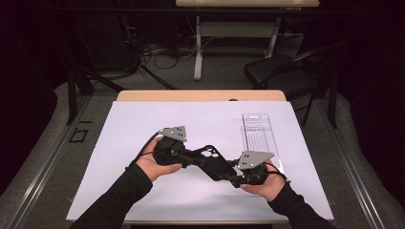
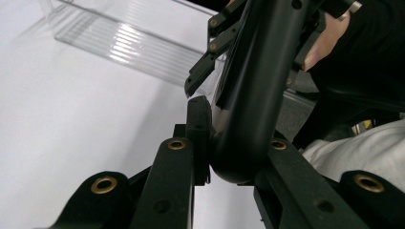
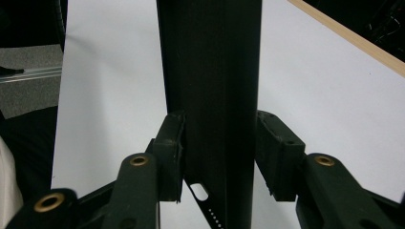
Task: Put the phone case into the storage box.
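A black phone case (image 1: 211,162) with round camera cut-outs hangs in the air over the white sheet (image 1: 143,138), held between both hands. My left gripper (image 1: 193,155) is shut on its left end; in the left gripper view the pads clamp the case's curved end (image 2: 248,119). My right gripper (image 1: 234,174) is at the case's right end. In the right gripper view the case (image 3: 210,86) stands upright between the jaws, and the pads (image 3: 279,148) sit beside its edges without pressing. The right gripper's fingers (image 2: 210,64) also appear beyond the case in the left gripper view.
A clear ribbed plastic tray (image 1: 260,136) lies on the sheet just beyond the right hand, also seen in the left gripper view as a tray (image 2: 119,43). The table's wooden far edge (image 1: 200,95) borders the sheet. A black chair (image 1: 282,71) and a desk stand behind.
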The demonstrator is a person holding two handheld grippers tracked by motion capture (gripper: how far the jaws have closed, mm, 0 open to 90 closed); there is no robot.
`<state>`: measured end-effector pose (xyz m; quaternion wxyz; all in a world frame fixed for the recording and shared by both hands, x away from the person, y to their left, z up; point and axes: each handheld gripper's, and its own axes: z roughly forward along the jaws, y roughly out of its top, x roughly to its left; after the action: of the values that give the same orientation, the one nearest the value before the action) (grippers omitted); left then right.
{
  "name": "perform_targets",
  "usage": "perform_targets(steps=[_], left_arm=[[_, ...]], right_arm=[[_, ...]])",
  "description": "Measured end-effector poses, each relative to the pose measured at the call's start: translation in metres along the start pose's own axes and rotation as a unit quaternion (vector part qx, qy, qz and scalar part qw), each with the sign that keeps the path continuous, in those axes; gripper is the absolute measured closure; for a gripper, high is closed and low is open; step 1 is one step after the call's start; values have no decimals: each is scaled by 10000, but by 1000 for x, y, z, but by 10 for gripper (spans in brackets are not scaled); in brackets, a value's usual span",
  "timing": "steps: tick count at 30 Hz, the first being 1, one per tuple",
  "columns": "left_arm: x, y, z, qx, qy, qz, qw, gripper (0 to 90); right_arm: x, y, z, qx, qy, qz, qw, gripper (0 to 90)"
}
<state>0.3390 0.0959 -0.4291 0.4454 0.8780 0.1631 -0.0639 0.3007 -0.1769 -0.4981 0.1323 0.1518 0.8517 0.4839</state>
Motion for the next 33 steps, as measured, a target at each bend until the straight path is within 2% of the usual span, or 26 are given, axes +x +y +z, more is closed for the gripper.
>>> perform_targets(steps=[6,8,9,11,19,25,33], left_arm=[[0,2,-1,242,101,-160,9995,814],[0,3,-1,280,173,-207,9992,814],[0,3,-1,339,312,-219,9987,814],[1,3,-1,375,268,-273,9986,814],[2,4,0,548,478,-390,9966,814],[2,6,-1,650,565,-437,9953,814],[2,9,-1,810,666,-520,9931,814]], right_arm=[[1,2,-2,-64,-52,22,10000,527],[1,3,-3,-75,-68,20,9999,522],[2,4,-3,-93,-74,40,9999,518],[2,5,-3,-122,-90,48,9999,510],[4,8,-4,-169,-153,63,9997,467],[4,9,-5,-242,-239,57,9994,468],[5,12,-5,-181,-333,127,9992,433]])
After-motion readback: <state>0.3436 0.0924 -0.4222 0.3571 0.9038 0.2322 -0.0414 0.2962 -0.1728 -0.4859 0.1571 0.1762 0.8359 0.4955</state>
